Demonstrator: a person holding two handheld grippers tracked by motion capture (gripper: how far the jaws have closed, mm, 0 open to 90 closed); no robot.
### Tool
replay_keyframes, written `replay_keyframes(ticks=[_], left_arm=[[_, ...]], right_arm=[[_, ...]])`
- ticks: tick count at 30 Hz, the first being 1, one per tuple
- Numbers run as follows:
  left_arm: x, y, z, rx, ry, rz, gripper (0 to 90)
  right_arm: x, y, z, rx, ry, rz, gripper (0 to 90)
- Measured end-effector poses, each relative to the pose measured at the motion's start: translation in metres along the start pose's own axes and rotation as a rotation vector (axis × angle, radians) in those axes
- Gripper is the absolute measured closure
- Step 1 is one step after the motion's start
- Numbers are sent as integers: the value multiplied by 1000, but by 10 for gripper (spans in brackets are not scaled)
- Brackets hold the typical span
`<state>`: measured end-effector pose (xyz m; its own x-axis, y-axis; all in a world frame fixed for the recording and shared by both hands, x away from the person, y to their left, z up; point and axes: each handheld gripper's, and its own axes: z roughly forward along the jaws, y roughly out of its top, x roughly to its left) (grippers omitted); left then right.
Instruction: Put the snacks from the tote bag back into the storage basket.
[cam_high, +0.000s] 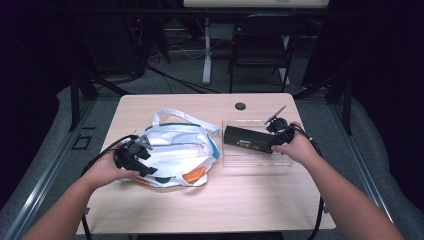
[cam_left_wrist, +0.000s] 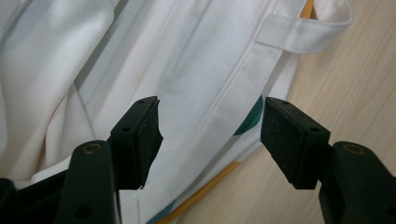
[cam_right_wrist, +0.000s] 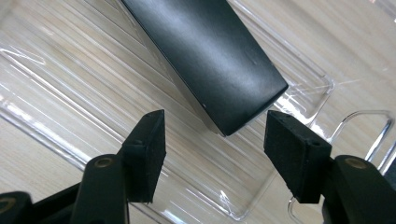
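On the right half of the table (cam_high: 215, 210), a long black box (cam_high: 247, 139) lies in a shallow clear plastic tray (cam_high: 280, 161), its near end just ahead of the right gripper (cam_right_wrist: 215, 154). That gripper's jaws stand apart with nothing pressed between the pads; the box's end sits between and beyond them, untouched. The box looks rigid, with flat matte faces and sharp edges, so it should hold firmly if pinched across its narrow width near the end. It is probably of moderate weight, and a grip far from the middle may let it tip. The tray is thin and glossy and would likely slide or flex if nudged.

On the left, a white cloth bag (cam_high: 175, 152) with teal and orange patches lies slumped; it is soft and will fold, so a seam or strap is the best hold. The left gripper (cam_left_wrist: 210, 135) hovers over it, released, clasping nothing.

A small pale label shows on the box's side, too small to read.
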<state>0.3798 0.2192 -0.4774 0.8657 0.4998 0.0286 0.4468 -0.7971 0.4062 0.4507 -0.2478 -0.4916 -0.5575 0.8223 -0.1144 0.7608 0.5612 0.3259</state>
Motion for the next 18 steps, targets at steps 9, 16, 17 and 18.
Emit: replay_keyframes(ticks=[9,16,17,18], left_arm=[[1,0,1,6,-2,-2,376],[1,-1,2,6,2,-3,376],[1,-1,2,5,0,-5,376],[1,-1,1,5,2,-5,376]], right_arm=[[-3,-5,10,2,5,39,386],[-3,-3,16,12,5,52,386],[-3,-3,16,18,6,48,383],[-3,-3,16,17,8,50,382]])
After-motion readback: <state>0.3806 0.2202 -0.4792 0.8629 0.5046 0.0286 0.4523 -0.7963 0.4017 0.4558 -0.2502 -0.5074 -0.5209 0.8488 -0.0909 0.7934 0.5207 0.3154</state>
